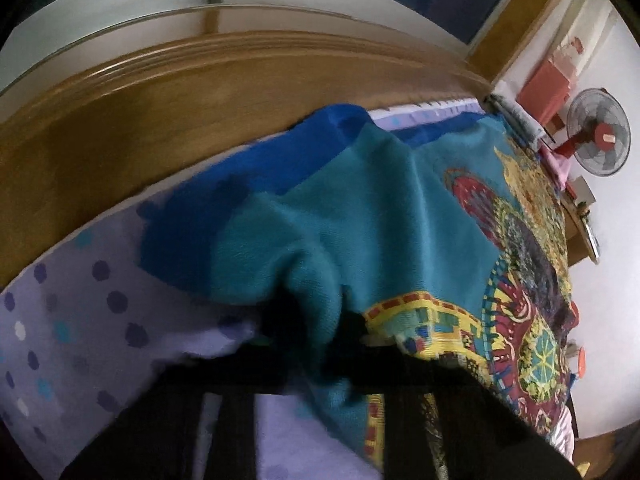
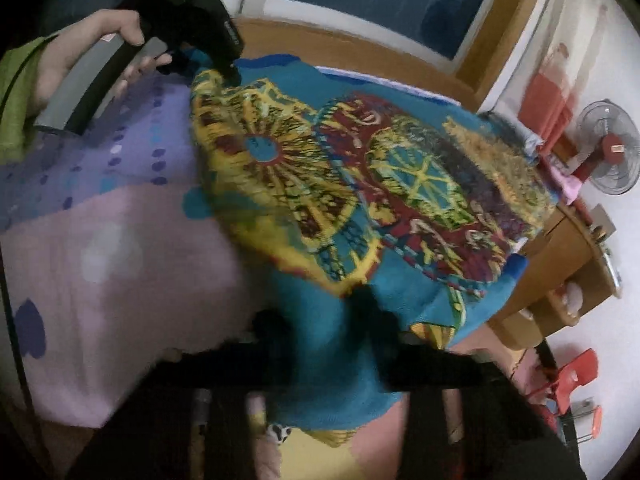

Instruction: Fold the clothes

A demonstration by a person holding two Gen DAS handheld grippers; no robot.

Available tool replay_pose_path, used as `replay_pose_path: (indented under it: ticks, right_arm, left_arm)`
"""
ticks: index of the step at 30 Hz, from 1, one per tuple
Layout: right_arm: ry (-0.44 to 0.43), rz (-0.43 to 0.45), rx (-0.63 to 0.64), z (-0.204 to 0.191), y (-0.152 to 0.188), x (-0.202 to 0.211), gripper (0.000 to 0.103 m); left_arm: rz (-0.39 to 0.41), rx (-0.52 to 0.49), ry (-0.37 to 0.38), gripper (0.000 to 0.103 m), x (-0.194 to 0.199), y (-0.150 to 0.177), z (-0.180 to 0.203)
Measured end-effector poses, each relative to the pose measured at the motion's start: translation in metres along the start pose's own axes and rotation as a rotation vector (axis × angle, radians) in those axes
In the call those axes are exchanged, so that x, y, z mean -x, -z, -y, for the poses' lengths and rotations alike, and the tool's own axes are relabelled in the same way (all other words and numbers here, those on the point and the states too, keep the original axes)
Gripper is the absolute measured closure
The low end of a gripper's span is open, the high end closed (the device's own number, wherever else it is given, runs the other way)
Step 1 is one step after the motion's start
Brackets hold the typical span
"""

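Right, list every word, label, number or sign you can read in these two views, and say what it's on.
None can be read.
Patterned garment: wheel and ornament motifs only, no lettering.
Left gripper: small pale marks on its black body, too blurred to read.
Red fan hub: a pale mark, too small to read.

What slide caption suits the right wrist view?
Both grippers, right and left, pinch opposite edges of a patterned teal garment on the bed.

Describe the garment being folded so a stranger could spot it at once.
Start at the bed with the lilac polka-dot sheet below the wooden headboard. Spread over it lies a teal knitted garment, the only piece bearing big yellow-and-maroon wheel patterns.
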State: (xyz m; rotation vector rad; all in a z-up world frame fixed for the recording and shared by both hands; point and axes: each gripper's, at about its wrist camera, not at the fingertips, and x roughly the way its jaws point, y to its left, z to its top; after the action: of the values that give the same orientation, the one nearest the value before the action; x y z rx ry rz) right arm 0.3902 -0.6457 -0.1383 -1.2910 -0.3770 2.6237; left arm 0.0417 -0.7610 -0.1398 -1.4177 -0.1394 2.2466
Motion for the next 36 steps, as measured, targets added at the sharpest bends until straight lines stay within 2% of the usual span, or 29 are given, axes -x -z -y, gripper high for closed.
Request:
replay_pose_path:
  ticks: [3,9,12,14,19,24,29,32,36]
  right_arm:
    - [-0.018,0.012,0.029,-0.006,-0.003,0.008,0.097]
    - [-0.174,0.061,0.034,0.0,-0.017,0.05,0.098]
    - [-0.308,0.047,0.01,0.004,-0.015,0.065,0.099]
    - [-0.396,0.035,0.004,0.005,-0.011,0.073,0.099]
    - [-0.469,0.04,-0.054,0.031,-0.012,0.075,0.099]
    - [-0.535,0.047,-0.114,0.058,-0.012,0.076,0.099]
    - [-0.563,0.105,-0.188,0.118,-0.035,0.072,0.099]
    - [-0.551,0.138,-0.232,0.162,-0.052,0.062,0.099]
    - [-0.519,0.151,-0.279,0.218,-0.065,0.038,0.099]
  left_arm:
    - [0.02,0.05,0.001,0.098,0.009,0.002,-0.011]
    - [0.105,0.083,-0.02,0.098,0.054,0.013,-0.027]
    - [0.118,0.103,-0.023,0.098,0.078,0.026,-0.04]
    - [0.123,0.094,-0.046,0.098,0.091,0.037,-0.042]
    - [0.138,0.014,-0.098,0.098,0.102,0.043,-0.029]
    - [0.184,-0.089,-0.094,0.098,0.108,0.022,0.019]
    - [0.213,-0.186,-0.069,0.098,0.112,-0.019,0.08]
    - [0.222,-0.25,-0.07,0.098,0.104,-0.046,0.124]
    - [0.209,-0.285,-0.059,0.098,0.083,-0.072,0.171]
